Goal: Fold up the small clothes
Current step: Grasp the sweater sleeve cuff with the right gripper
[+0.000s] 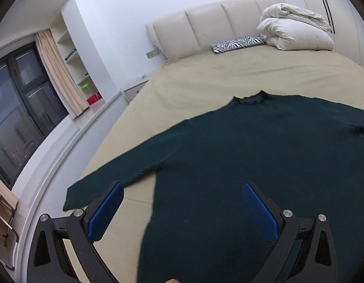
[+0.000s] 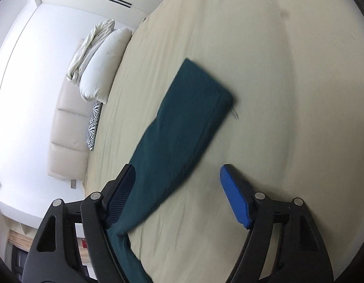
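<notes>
Bare sheet beyond the sleeve; bedding stacked by headboard.

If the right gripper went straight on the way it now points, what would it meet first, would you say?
Probably the dark green sleeve lying on the bed sheet, ahead of the open right gripper; depth is unclear.

Left wrist view: low over bed, facing headboard, sweater close below.
Right wrist view: rolled sideways, looking down on sheet, one sleeve near.
Shared: sweater, bed, folded duvet, zebra pillow, headboard.
</notes>
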### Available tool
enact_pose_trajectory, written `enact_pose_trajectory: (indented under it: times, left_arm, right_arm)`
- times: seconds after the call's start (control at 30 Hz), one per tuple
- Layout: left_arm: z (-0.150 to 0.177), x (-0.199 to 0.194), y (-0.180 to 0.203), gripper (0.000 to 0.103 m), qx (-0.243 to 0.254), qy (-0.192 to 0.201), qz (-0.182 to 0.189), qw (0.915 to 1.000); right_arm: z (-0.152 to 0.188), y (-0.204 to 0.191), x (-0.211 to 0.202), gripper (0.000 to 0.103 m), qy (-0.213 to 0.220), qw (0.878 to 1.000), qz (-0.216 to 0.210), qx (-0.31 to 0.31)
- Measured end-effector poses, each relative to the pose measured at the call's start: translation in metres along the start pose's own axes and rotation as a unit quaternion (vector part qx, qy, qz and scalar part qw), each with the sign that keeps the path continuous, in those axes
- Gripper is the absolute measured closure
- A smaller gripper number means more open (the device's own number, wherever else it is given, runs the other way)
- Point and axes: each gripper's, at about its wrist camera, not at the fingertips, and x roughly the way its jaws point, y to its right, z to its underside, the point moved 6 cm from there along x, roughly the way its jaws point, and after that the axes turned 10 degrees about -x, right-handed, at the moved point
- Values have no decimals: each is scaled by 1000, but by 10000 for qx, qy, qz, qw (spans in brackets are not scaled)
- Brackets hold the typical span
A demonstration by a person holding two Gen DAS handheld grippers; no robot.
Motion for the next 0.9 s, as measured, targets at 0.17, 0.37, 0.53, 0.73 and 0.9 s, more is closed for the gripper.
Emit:
enact_pose_trajectory:
  times: [0.17,0.37,0.53,0.73,0.9]
  left_arm:
    - [-2,26,21,0,-302,-457,540,9970]
    - [-4,48,30,11,-747,-904,1315,9844]
    - [-3,67,32,29,-1388,-1508,2222,9532]
    - [-11,81,37,31,-1890,-1745,2865,9229]
    - [-17,92,37,27,-2443,-1984,3491,8827]
  right_arm:
    - [-41,7,27,32,127,9998,-44,123]
    - [-75,5,55,69,101,9993,282,-201]
    - [-80,-22,72,96,-12,9954,629,-719]
    - [-38,-165,96,96,-278,9703,165,-2398]
    - [78,-299,144,96,-996,9159,-686,-3827]
